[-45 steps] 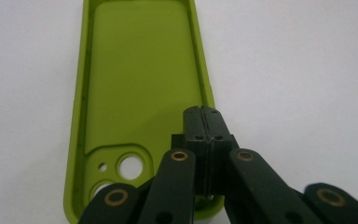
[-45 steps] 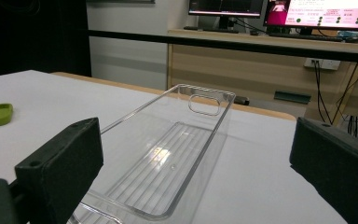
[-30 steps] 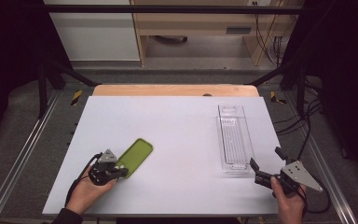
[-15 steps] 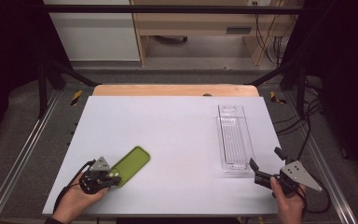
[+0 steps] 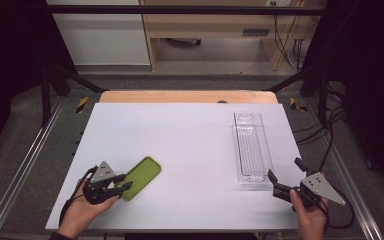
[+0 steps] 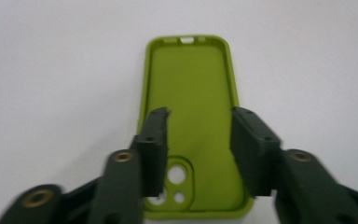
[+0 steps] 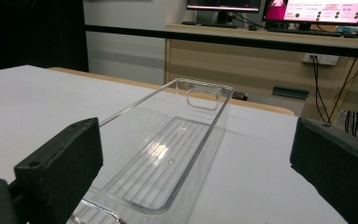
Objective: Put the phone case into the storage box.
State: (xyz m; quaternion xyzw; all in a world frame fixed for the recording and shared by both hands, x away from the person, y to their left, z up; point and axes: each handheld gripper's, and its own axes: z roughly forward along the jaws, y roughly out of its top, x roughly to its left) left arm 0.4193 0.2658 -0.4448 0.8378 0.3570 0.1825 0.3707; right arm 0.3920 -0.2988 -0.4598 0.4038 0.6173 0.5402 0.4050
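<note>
Where the table's (image 5: 190,135) near edge meets its left corner, the person's left hand (image 5: 82,207) holds the left gripper (image 5: 125,181) low over the white surface, its jaws parted a moderate way on either side of a lime-green phone case (image 5: 141,177) without closing on it. In the left gripper view the case (image 6: 191,116) lies open side up, matte and soft-looking like silicone, a rounded rectangle with a raised lip; its camera cut-out with small round holes is at the end nearest the gripper (image 6: 198,149), and its far end has a slot and tiny perforations. From the high view its long axis runs on a diagonal, from the near-left end under the jaws up toward the table's middle. Over by the near right corner, the right hand (image 5: 310,217) holds the right gripper (image 5: 285,172) with its jaws spread wide and empty, aimed at the near short end of a clear plastic tray (image 5: 252,150). That tray is long and narrow, glossy and see-through, with a ribbed floor and an oval handle slot in its far wall (image 7: 203,99); its long axis runs straight from near edge to far edge along the right side. Beyond the white top a strip of pale wood (image 5: 185,96) shows at the far edge.
</note>
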